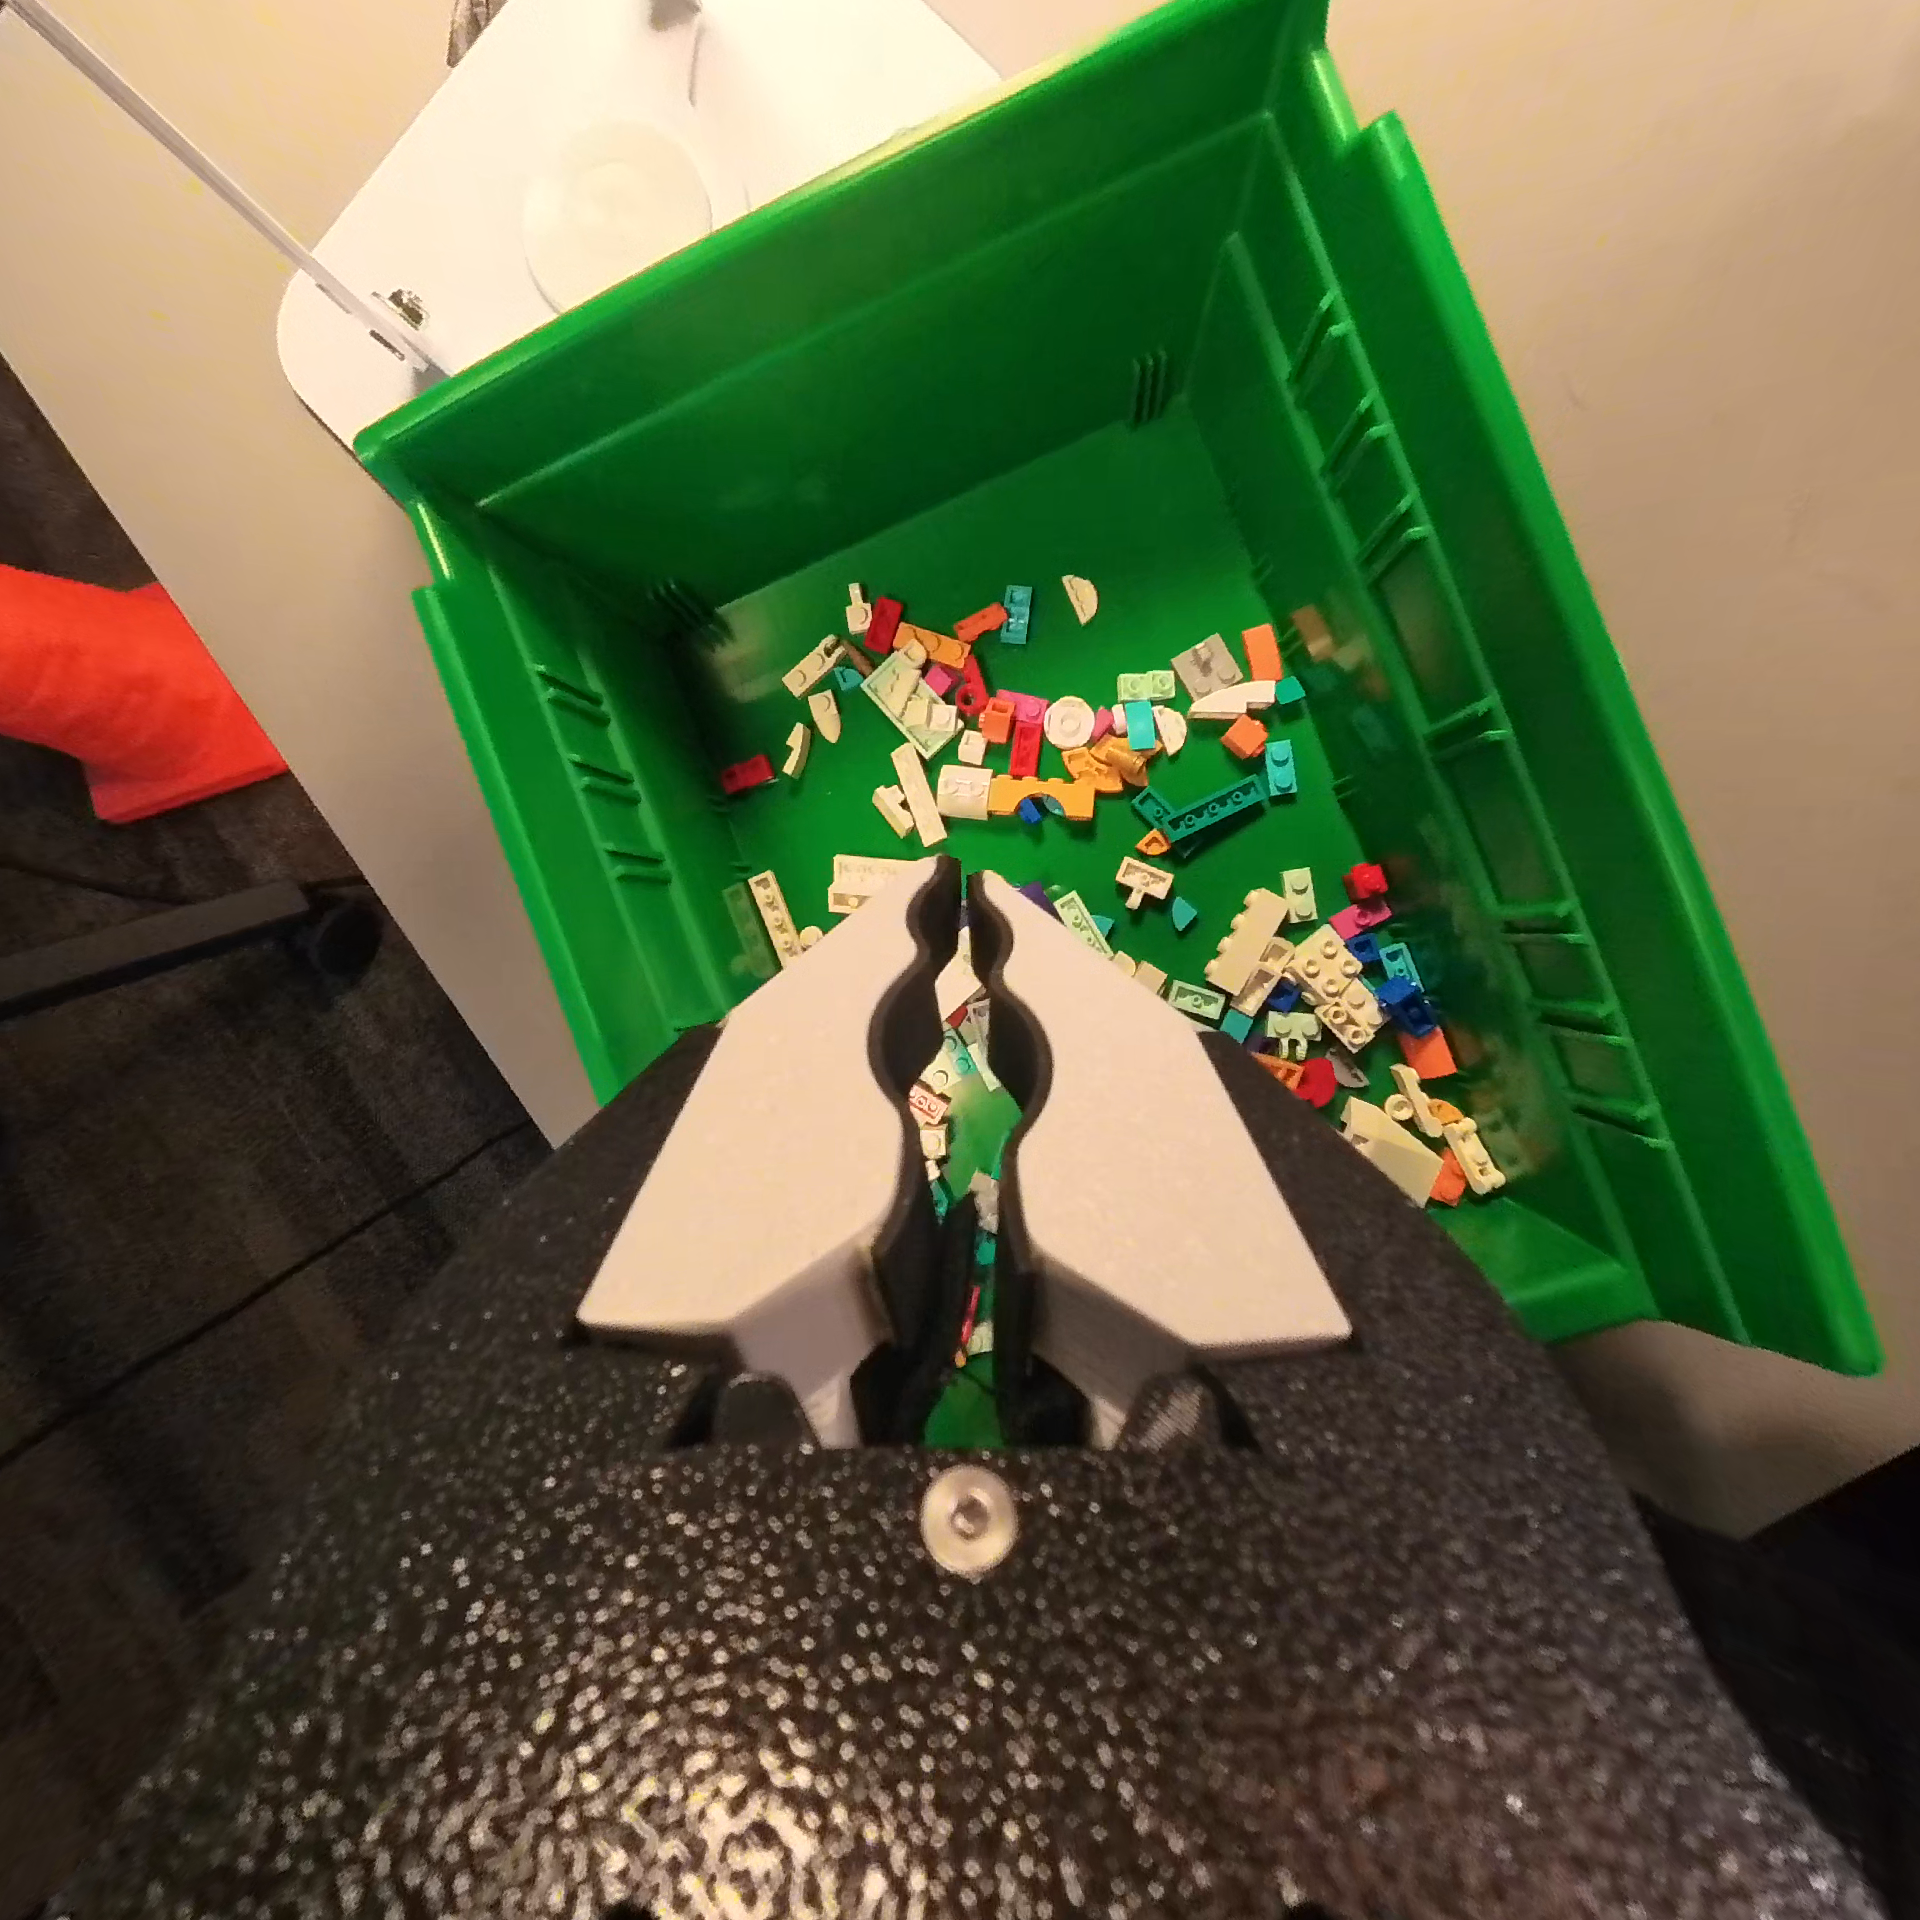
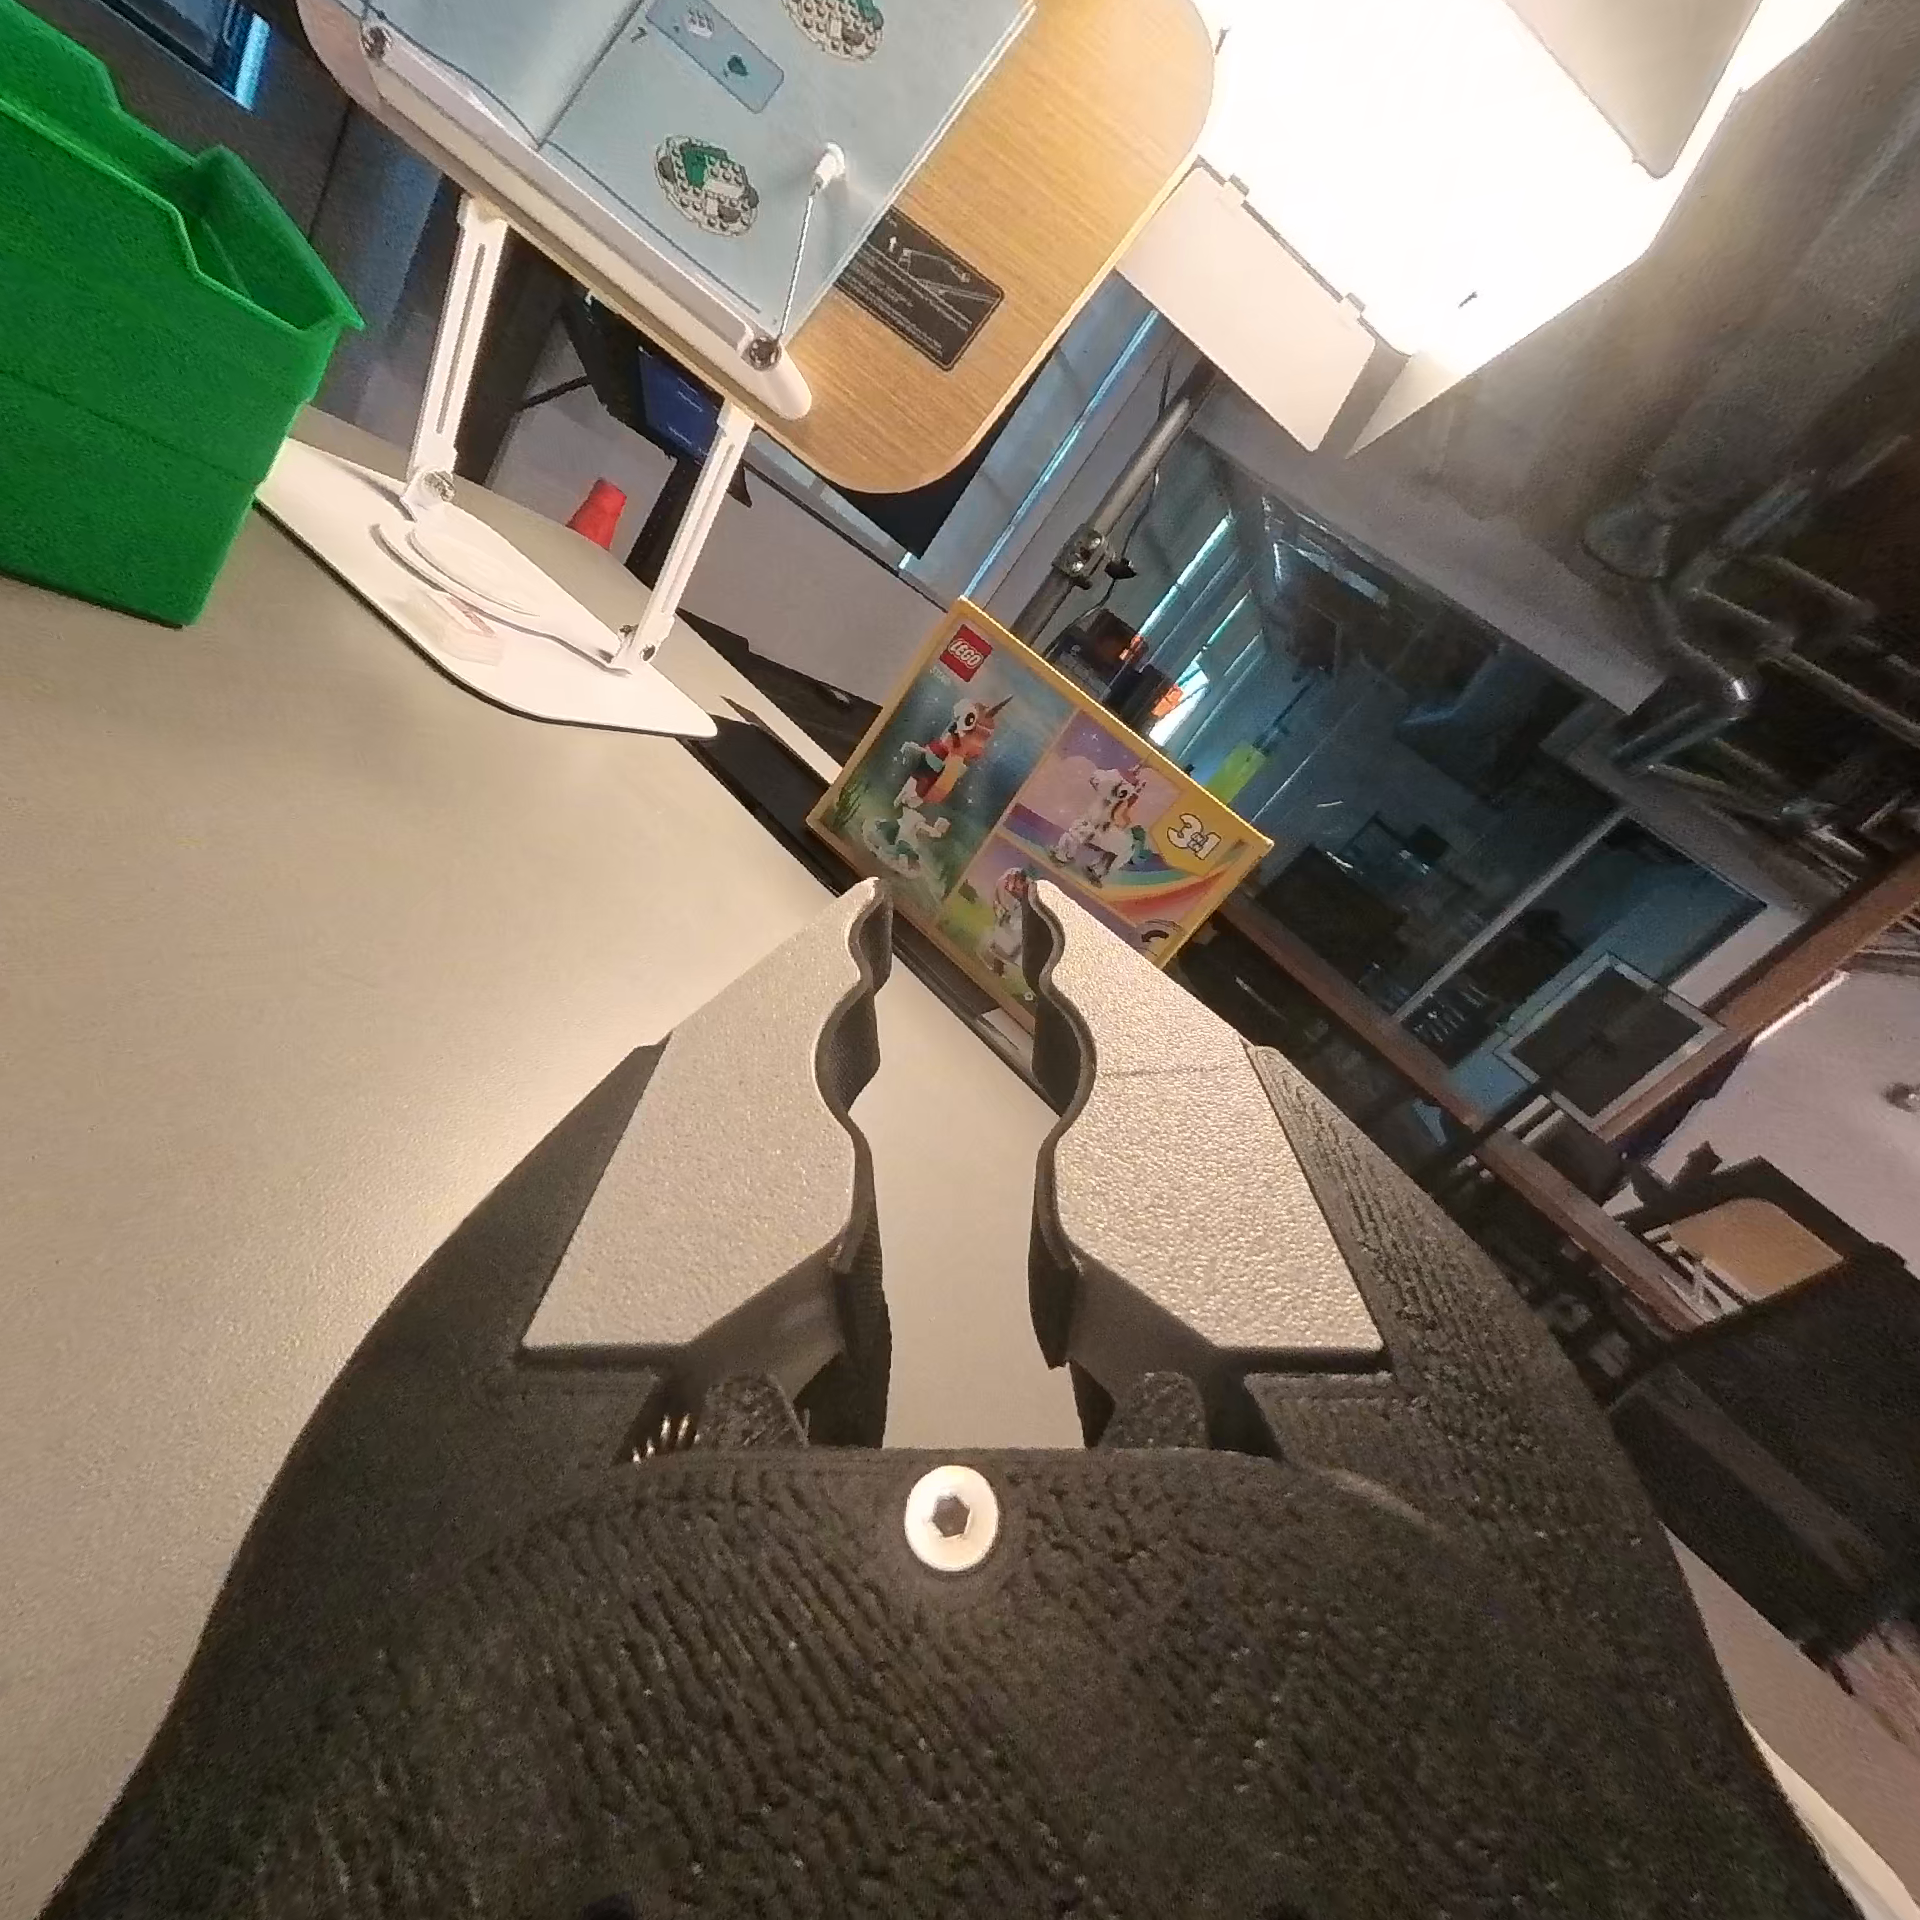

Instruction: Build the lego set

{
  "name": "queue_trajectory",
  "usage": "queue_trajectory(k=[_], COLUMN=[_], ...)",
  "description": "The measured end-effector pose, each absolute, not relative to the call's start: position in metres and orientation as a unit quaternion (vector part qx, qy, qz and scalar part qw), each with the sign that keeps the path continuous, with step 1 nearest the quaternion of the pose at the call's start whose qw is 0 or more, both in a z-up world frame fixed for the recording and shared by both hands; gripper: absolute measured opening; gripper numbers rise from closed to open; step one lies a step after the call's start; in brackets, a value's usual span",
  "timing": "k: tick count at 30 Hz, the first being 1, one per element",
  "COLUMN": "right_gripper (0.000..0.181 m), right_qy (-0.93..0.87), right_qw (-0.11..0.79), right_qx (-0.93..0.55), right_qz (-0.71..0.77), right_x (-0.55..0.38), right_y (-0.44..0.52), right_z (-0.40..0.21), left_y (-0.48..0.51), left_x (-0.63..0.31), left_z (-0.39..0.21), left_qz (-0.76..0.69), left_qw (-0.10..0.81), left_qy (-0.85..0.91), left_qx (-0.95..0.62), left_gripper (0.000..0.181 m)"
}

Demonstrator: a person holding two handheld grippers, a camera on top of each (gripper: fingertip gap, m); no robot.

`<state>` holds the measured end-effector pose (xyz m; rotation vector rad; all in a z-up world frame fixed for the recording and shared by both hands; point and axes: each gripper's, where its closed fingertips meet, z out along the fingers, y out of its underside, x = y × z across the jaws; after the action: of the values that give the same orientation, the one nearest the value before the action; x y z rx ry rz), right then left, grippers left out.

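Observation:
A green bin (image 1: 935, 343) holds several loose Lego bricks (image 1: 1049, 727) in white, orange, teal, red and pink, spread over its floor. My left gripper (image 1: 961, 878) hovers over the near part of the bin with its jaws together. I see nothing held between them, and bricks show through the narrow gap below. My right gripper (image 2: 958, 904) is open and empty, low over the pale table (image 2: 312, 935), pointing at the Lego set box (image 2: 1039, 831). The bin also shows in the right wrist view (image 2: 135, 343) at the upper left.
A white stand (image 2: 582, 520) with a flat base holds the instruction booklet (image 2: 707, 125) beyond the bin; its base also shows in the left wrist view (image 1: 582, 208). The table edge runs just before the box. An orange-red object (image 1: 114, 707) lies on the dark floor to the left. About 40 cm separates my left fingertips from my right.

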<state>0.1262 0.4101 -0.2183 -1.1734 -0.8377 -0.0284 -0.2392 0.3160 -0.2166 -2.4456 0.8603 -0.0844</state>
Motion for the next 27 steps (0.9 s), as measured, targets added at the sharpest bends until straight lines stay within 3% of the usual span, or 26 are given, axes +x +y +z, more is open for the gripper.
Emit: queue_trajectory(k=[27], right_gripper=[0.021], right_qy=[-0.387], right_qw=[0.751], right_qx=[-0.535], right_qz=[-0.018], right_x=[0.125], right_y=[0.41], right_z=[-0.219], left_y=[0.318], left_x=[-0.226], left_z=[-0.227], left_qz=[-0.033], left_qw=[0.248], left_qy=[0.342], left_qx=[-0.906], left_gripper=[0.0])
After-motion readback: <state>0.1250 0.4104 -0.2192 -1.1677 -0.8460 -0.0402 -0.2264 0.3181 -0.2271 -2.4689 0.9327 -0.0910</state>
